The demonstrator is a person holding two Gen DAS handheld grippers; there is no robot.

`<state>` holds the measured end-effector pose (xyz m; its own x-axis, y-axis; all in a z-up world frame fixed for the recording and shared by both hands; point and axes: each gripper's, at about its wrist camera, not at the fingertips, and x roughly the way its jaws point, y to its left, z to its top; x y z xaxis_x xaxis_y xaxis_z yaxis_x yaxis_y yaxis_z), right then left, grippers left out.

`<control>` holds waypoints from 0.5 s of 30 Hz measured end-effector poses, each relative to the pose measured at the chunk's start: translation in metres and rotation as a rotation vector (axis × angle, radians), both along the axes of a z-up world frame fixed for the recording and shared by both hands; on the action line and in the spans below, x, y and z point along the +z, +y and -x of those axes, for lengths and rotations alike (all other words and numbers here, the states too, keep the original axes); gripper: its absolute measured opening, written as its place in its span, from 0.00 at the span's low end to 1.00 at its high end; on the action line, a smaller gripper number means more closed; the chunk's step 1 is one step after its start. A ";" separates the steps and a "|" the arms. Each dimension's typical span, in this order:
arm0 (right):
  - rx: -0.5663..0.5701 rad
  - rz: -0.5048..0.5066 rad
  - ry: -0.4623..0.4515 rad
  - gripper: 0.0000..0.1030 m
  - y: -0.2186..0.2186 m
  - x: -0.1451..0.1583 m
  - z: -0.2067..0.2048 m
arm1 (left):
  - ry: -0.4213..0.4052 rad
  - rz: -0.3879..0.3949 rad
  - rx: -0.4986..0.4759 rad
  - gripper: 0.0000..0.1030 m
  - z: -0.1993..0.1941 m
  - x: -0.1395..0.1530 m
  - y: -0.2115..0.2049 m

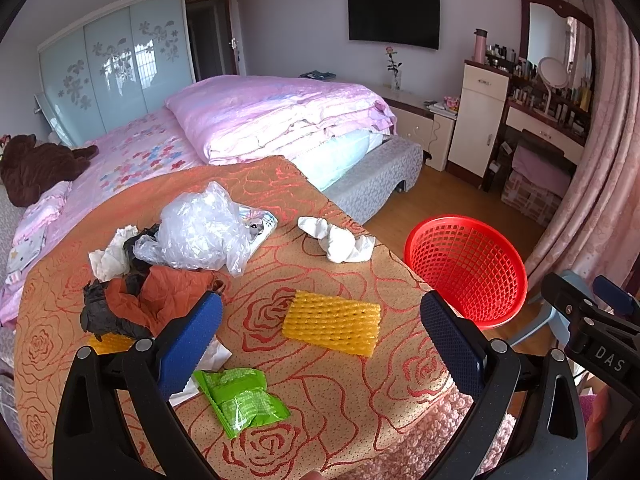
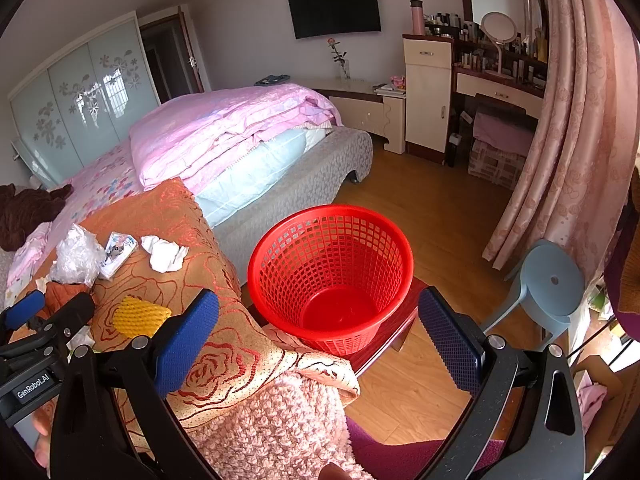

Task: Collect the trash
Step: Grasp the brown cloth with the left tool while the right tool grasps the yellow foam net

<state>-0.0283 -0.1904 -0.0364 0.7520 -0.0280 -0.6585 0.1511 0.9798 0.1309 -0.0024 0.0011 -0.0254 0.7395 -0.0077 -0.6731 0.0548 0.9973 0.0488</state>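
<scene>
a: both left tongs (image 1: pixel 320 332) and right tongs (image 2: pixel 318 332) spread wide, holding nothing.
b: yellow foam net sleeve (image 1: pixel 331 322) flat on rose-patterned cloth, beside empty red mesh plastic basket (image 2: pixel 332 276).
a: might snag cloth; thin, springy foam.

Scattered trash (image 1: pixel 331 322) on cloth beside empty red basket (image 2: pixel 332 276)
</scene>
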 end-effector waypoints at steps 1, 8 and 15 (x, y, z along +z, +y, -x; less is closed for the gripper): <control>0.000 0.000 0.000 0.95 -0.001 0.001 -0.001 | 0.002 0.001 0.000 0.93 0.000 0.000 0.000; 0.007 -0.007 0.007 0.95 0.001 -0.008 0.002 | 0.003 0.025 0.043 0.93 -0.004 0.009 0.021; 0.030 -0.023 0.051 0.95 0.003 -0.017 -0.007 | -0.018 0.096 0.195 0.93 -0.007 0.029 0.089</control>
